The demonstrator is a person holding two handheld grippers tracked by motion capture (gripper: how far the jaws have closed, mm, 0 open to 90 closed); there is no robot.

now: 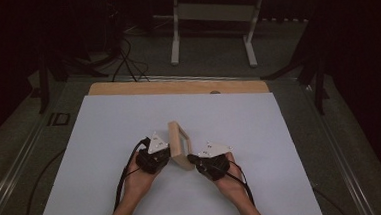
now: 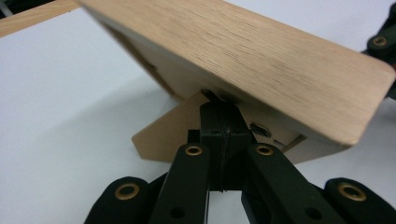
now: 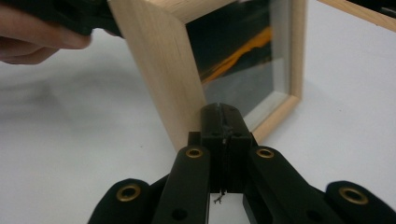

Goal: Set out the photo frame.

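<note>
At the middle of the white counter, a wooden picture frame is stood upright on its back stand. It is flanked by the left gripper and right gripper, jaws pressed together, nothing clamped. Setting-up is judged nearly done; only withdrawal seems left.

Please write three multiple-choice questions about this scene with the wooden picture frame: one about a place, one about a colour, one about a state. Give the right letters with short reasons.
1. Where is the picture frame?
A. between the two claws
B. on the floor
C. at the sheet's far edge

2. What colour is the sheet on the table?
A. red
B. white
C. green

3. How does the frame stand?
A. flat, face down
B. on its edge
C. hanging in the air

Answers: 1 A, the left claw and the right claw flank it. 2 B, plainly white. 3 B, its lower edge rests on the sheet.
</note>
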